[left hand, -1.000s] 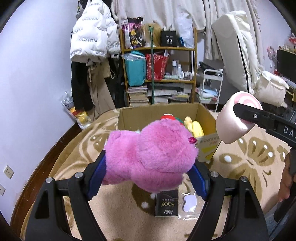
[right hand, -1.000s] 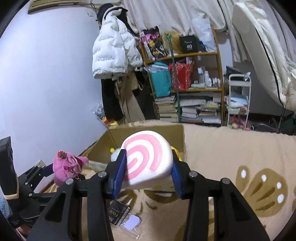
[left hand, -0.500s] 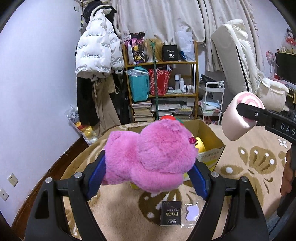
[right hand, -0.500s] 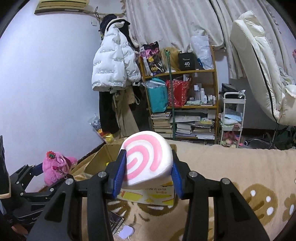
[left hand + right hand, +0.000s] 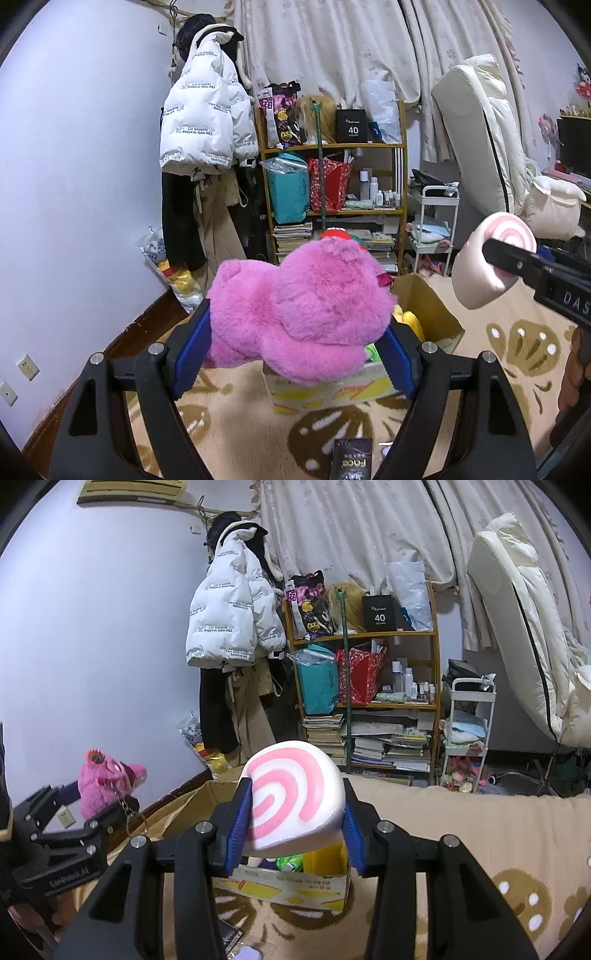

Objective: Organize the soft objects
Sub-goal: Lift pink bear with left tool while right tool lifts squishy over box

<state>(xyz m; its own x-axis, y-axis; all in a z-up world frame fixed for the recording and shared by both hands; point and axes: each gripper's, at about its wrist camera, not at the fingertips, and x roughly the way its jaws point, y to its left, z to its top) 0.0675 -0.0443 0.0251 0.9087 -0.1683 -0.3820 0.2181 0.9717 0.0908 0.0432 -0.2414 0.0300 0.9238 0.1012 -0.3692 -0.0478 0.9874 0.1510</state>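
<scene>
left gripper [image 5: 295, 354] clamped on pink plush toy [image 5: 299, 314], blue pads pressing both sides, toy held up in the air. right gripper [image 5: 295, 834] clamped on pink-and-white swirl cushion [image 5: 295, 794] (roll-cake shape), also off the floor. open cardboard box [image 5: 288, 882] sits on the beige patterned carpet [image 5: 480, 830] just beyond and below both grippers, yellow and green soft things inside. in the left wrist view the swirl cushion is to the right of the plush. small black packet [image 5: 351, 459] on carpet below left gripper. cluttered wooden shelf [image 5: 332, 210] and white puffer jacket [image 5: 203, 125] far ahead.
</scene>
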